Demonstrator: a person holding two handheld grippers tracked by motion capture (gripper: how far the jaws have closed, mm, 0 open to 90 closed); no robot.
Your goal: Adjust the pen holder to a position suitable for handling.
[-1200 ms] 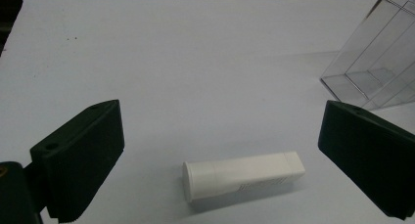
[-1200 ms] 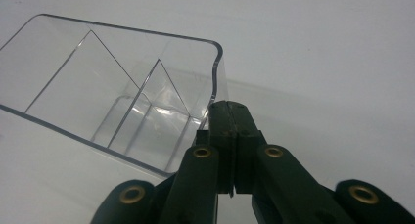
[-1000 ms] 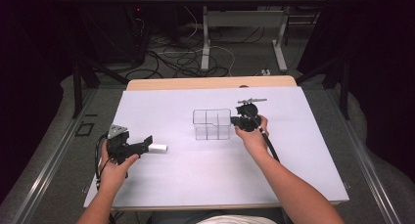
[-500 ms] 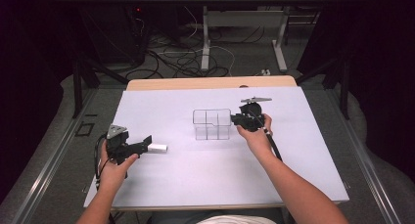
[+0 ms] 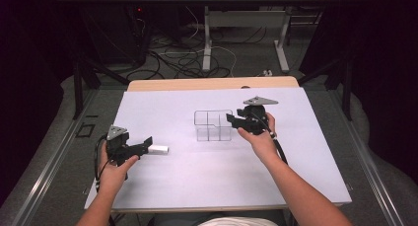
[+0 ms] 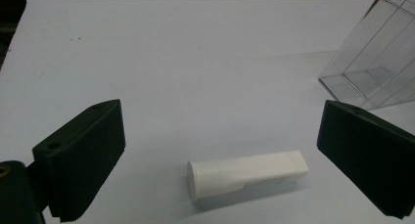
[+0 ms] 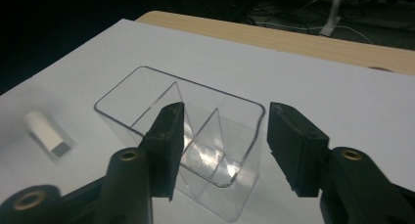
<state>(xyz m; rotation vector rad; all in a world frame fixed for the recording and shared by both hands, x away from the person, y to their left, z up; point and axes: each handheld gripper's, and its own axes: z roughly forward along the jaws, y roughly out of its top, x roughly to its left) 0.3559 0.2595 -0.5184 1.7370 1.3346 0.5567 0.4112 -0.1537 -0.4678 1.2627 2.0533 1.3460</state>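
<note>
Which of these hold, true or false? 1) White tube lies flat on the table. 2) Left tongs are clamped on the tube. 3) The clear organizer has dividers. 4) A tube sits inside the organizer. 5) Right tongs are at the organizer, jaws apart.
1) The white tube lies flat on the table. True.
2) The left tongs are clamped on the tube. False: the jaws stand wide, well clear of the tube between them.
3) The clear organizer has dividers. True.
4) A tube sits inside the organizer. False: its compartments look empty; the tube lies on the table apart from it.
5) The right tongs are at the organizer, jaws apart. True: they have just been opening, above its rim.
</note>
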